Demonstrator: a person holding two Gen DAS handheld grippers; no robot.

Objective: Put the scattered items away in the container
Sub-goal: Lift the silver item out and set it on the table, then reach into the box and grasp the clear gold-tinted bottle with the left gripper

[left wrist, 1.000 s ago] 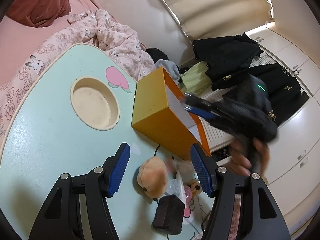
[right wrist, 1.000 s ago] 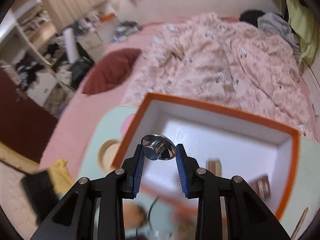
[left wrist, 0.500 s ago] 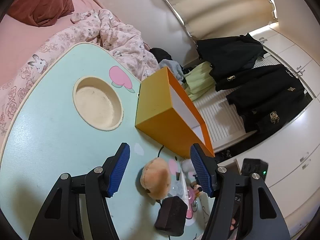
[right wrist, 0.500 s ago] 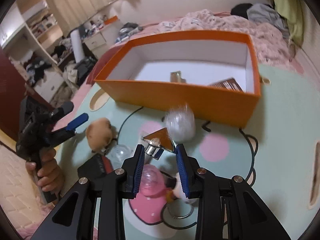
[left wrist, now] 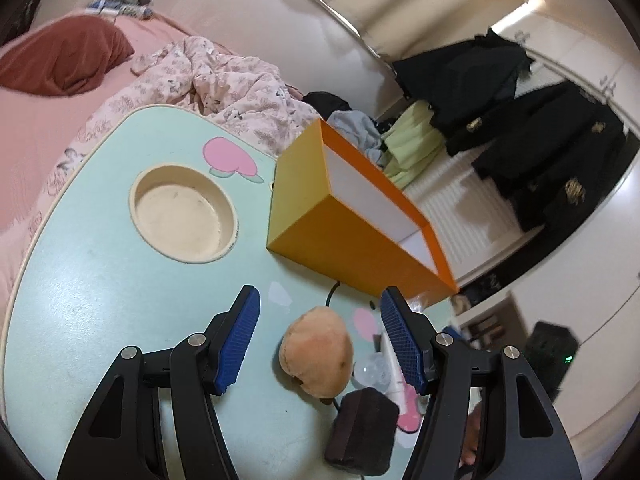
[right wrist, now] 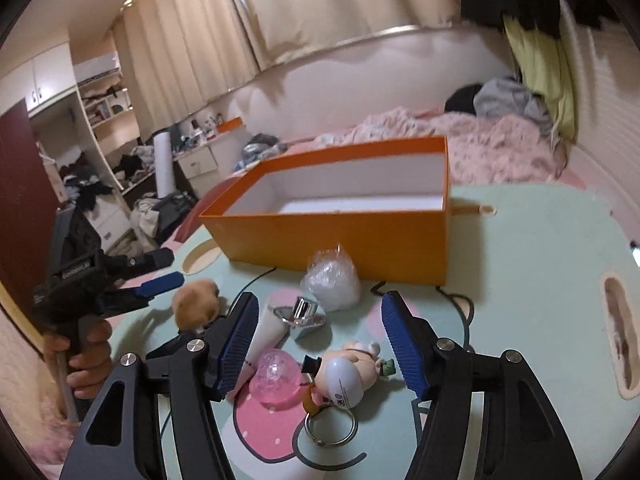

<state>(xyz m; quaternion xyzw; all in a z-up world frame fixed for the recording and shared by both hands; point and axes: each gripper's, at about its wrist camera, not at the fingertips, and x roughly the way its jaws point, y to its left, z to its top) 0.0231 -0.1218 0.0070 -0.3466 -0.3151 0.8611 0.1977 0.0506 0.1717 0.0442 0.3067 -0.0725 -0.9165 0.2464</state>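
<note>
An orange box (left wrist: pixel 352 236) with a white inside stands on the pale green table (left wrist: pixel 100 300); it also shows in the right wrist view (right wrist: pixel 340 236). My left gripper (left wrist: pixel 320 344) is open over a tan plush toy (left wrist: pixel 316 354), beside a dark block (left wrist: pixel 362 436). My right gripper (right wrist: pixel 320 344) is open and empty above a shiny metal piece (right wrist: pixel 302 314), a pink ball (right wrist: pixel 276 378), a piglet keyring (right wrist: pixel 348 372) and a clear plastic bag (right wrist: pixel 332 282). The left gripper (right wrist: pixel 160 272) and the plush (right wrist: pixel 196 304) show at the left in the right wrist view.
A round recess (left wrist: pixel 182 214) is sunk in the table left of the box. A bed with a pink quilt (left wrist: pixel 224 76) lies behind the table. Dark clothes (left wrist: pixel 520 100) hang on the right. A slot (right wrist: pixel 618 328) is cut in the table's right side.
My right gripper carried the metal piece away from over the box, came down over the table and opened; the piece now lies on the table. My left gripper stayed open over the plush.
</note>
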